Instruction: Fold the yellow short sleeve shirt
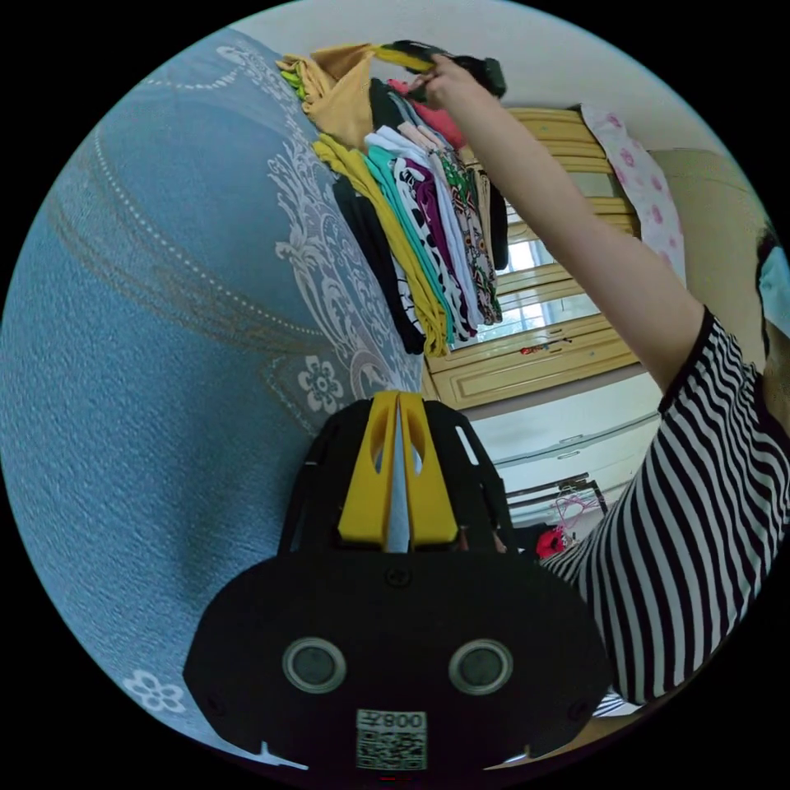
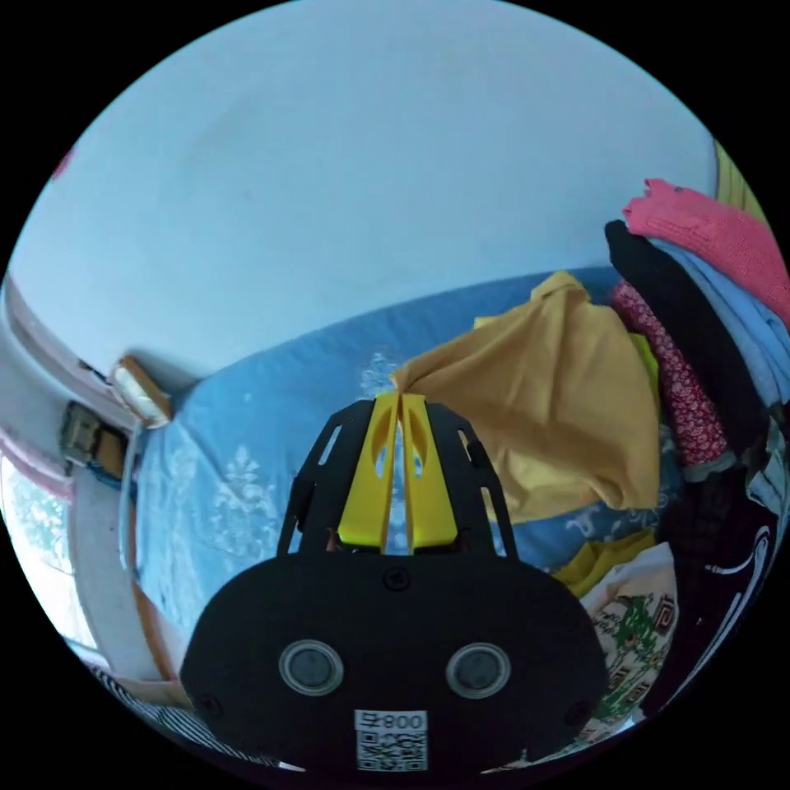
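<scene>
Yellow short sleeve shirt (image 2: pixel 551 403) hangs bunched from the right gripper (image 2: pixel 400 401) at centre frame in the right gripper view; the two yellow jaws are closed on a pinch of its fabric, and the rest drapes toward the right over the blue bedspread (image 2: pixel 247 461). Just right of the shirt, a stack of folded clothes (image 2: pixel 708 329) fills the frame's right edge: pink on top, then light blue, black, a red patterned piece. A pale garment with a green print (image 2: pixel 634 625) lies at lower right, with a yellow fold beside it. Beyond the bed, a plain pale wall (image 2: pixel 354 164) takes the upper frame. A window (image 2: pixel 33 527) shows at the far left edge.

Left gripper view: left gripper (image 1: pixel 398 403) at lower centre, jaws together with nothing between them, hovering over the bedspread (image 1: pixel 164 370) with its white floral pattern. Further up, the clothes stack (image 1: pixel 428 230) shows its many edges — black, yellow, teal, white, purple. At the top of the frame the shirt (image 1: pixel 341 90) is bunched against the stack, with the right gripper (image 1: pixel 403 56) at it and the person's hand (image 1: pixel 448 82) on that tool. The arm runs down to a striped sleeve (image 1: pixel 699 510) at right. Behind: a cream wooden cabinet (image 1: pixel 543 354) and a pink-flowered cloth (image 1: pixel 642 181) hanging at upper right.
</scene>
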Demonstrator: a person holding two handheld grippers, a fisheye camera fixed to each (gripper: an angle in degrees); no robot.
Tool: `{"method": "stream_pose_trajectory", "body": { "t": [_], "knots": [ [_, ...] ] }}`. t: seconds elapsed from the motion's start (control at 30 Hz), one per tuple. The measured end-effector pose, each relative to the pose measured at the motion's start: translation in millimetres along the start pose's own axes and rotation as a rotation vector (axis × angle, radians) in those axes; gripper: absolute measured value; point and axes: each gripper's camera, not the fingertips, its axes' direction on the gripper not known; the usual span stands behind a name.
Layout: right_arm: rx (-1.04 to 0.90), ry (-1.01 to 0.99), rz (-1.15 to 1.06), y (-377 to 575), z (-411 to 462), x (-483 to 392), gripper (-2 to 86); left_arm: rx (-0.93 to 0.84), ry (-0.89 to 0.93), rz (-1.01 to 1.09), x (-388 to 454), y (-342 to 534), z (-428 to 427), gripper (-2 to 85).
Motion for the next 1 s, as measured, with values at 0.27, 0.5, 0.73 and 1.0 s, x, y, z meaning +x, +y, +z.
{"method": "stream_pose_trajectory", "body": {
  "t": [0.27,0.5,0.73,1.0],
  "knots": [
    [0.010,-0.402,-0.267,66.2,-169.6,-129.5,0.3,0.032,-0.019,-0.092,89.8,-20.4,-25.7,2.0],
    [0.045,-0.555,-0.478,132.8,-336.1,-240.7,0.2,0.335,-0.026,-0.085,215.2,34.2,-131.5,7.8],
    [0.042,-0.754,-0.568,188.8,-449.9,-335.1,0.1,0.555,-0.445,0.005,389.6,110.1,-230.0,14.7],
    [0.016,-0.805,-0.676,253.8,-546.5,-427.1,0.3,0.708,-0.524,0.035,515.5,170.5,-234.1,17.1]
  ]
}}
